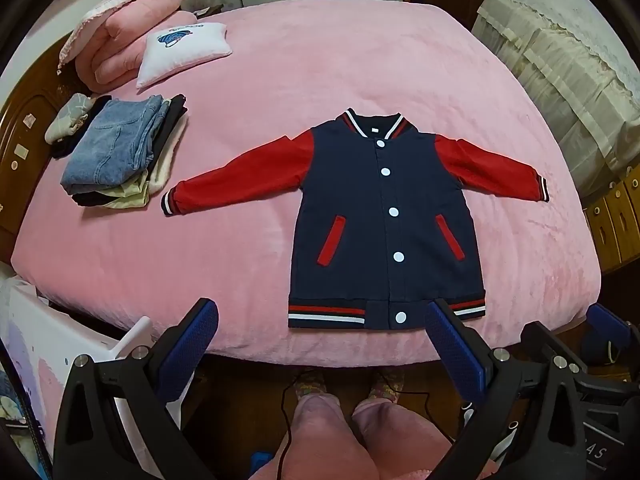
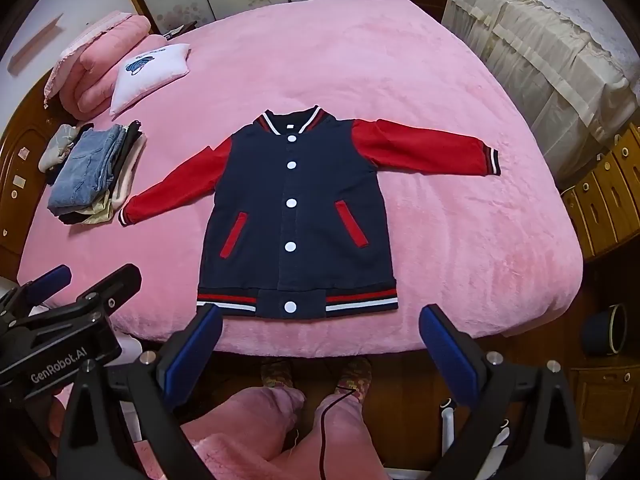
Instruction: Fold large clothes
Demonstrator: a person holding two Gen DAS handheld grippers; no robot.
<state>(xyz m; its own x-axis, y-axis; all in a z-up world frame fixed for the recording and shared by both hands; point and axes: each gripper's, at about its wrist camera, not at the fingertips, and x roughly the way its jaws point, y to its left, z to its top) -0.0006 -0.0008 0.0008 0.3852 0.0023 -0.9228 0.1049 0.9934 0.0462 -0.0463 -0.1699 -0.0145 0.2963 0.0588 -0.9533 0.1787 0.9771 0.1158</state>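
Observation:
A navy varsity jacket (image 1: 360,208) with red sleeves, white snaps and a striped hem lies flat, front up, sleeves spread, on the pink bed; it also shows in the right wrist view (image 2: 272,208). My left gripper (image 1: 322,320) is open and empty, held above the bed's near edge just short of the hem. My right gripper (image 2: 320,326) is open and empty, also just short of the hem. The left gripper (image 2: 86,280) shows at the left of the right wrist view; the right gripper (image 1: 572,328) shows at the right of the left wrist view.
A stack of folded clothes (image 1: 120,156) with jeans on top lies left of the jacket, near the left cuff (image 1: 170,202). A white pillow (image 1: 184,50) and a pink folded quilt (image 1: 128,32) lie at the far left. A covered cabinet (image 1: 568,80) stands right. The person's legs (image 1: 340,432) are below.

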